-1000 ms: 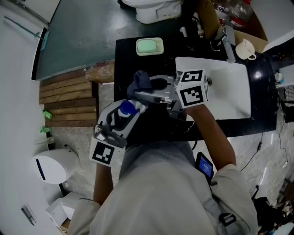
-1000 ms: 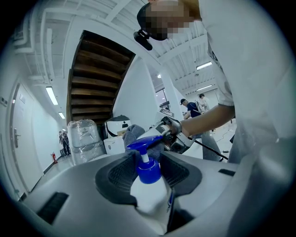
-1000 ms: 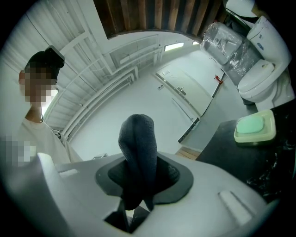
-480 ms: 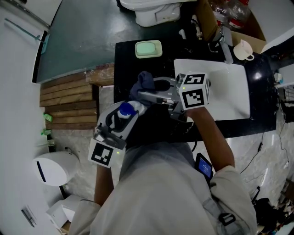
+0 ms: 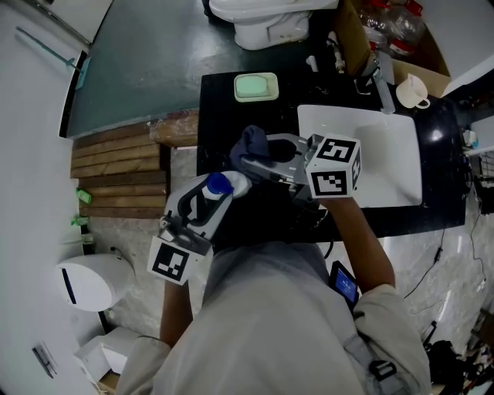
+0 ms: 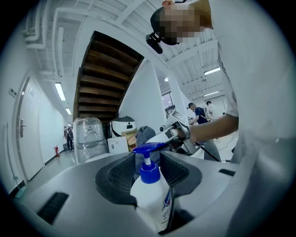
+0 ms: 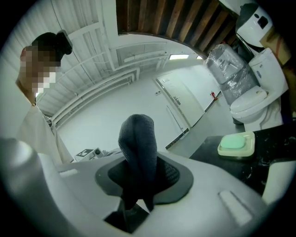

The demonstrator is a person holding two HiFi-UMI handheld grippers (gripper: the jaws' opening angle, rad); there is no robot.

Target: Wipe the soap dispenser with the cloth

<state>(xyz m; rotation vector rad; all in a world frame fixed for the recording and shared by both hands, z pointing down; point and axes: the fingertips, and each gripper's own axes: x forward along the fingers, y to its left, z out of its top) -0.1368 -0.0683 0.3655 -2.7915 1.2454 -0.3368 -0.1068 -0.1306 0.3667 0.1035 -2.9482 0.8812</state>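
Observation:
A white soap dispenser (image 5: 217, 187) with a blue pump top (image 6: 149, 171) sits between the jaws of my left gripper (image 5: 208, 202), which is shut on its body and holds it above the counter's front edge. My right gripper (image 5: 261, 160) is shut on a dark blue cloth (image 5: 250, 142) whose bunched end sticks out past the jaws (image 7: 137, 148). In the head view the cloth hangs just beyond and to the right of the pump top. Whether they touch is not visible. In the left gripper view the cloth (image 6: 144, 134) shows behind the pump.
A black counter (image 5: 220, 108) carries a green soap bar in a dish (image 5: 255, 86), a white sink (image 5: 386, 154) with a faucet (image 5: 384, 77), and a white cup (image 5: 413, 91). A toilet (image 5: 270, 23) stands beyond. Wooden boards (image 5: 116, 170) and a white bin (image 5: 85, 281) lie left.
Both grippers have rolled slightly while staying almost in place. The cloth has edged a little to the right of the pump top. Both grips are unchanged.

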